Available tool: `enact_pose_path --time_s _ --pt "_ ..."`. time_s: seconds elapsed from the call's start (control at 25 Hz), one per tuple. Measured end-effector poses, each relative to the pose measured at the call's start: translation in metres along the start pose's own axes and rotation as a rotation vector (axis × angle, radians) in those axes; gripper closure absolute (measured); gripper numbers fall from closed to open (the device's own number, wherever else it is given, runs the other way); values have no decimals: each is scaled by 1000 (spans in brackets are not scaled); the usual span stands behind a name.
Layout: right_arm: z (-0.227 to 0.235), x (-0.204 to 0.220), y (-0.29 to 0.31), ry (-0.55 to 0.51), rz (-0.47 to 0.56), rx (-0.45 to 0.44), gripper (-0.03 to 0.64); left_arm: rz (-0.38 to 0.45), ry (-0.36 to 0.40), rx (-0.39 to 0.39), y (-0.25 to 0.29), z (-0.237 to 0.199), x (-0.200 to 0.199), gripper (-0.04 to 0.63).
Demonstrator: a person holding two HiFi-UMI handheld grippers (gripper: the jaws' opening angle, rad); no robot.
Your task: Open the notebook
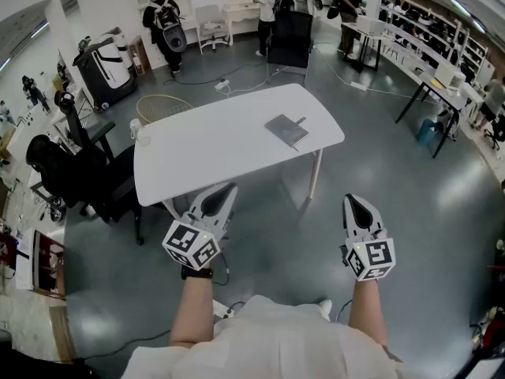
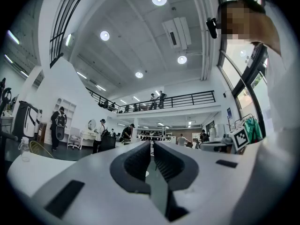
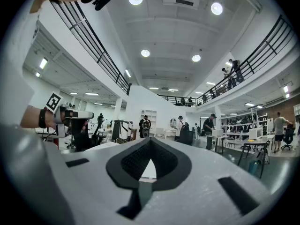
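Well, from the head view we see a white table (image 1: 181,160) standing across the middle of the floor. The notebook (image 1: 286,130) lies on it, closed and flat, near the table's 3 o'clock end, at about 1 o'clock from the picture's centre. Just beside its far corner a small dark thing lies on the tabletop; we cannot tell what it is. Our left gripper (image 1: 224,191) sits at 7 o'clock, its tip close to the table's near edge. Our right gripper (image 1: 355,204) sits at 5 o'clock, over bare floor and well apart from the notebook. A black chair (image 1: 87,176) stands at 9 o'clock beside the table.

From the left gripper view, the left gripper (image 2: 152,146) has its jaws a narrow slit apart, with nothing between them. We see the hall through the gap, and people (image 2: 58,125) stand at 9 o'clock.

From the right gripper view, the right gripper (image 3: 149,141) has its jaws pressed together at the tips, holding nothing. Our other hand shows at 9 o'clock.
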State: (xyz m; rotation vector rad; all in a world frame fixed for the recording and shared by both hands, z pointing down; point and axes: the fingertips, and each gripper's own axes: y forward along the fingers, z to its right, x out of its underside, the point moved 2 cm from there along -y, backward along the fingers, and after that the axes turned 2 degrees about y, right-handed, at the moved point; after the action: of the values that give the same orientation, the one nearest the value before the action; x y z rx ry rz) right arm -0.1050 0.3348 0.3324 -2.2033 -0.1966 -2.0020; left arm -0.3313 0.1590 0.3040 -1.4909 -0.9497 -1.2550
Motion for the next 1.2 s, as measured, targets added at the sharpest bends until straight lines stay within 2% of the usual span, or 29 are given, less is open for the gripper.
enact_pose_path --time_s 0.68,1.04,1.2 --pt "-10 1 10 -17 -29 -14 617 -16 10 -3 0 -12 4 571" --pt "-10 -2 16 57 27 -20 614 -11 9 -14 -3 -19 5 571" --pt "-13 1 20 33 19 -17 613 -14 14 -17 -2 -22 5 572"
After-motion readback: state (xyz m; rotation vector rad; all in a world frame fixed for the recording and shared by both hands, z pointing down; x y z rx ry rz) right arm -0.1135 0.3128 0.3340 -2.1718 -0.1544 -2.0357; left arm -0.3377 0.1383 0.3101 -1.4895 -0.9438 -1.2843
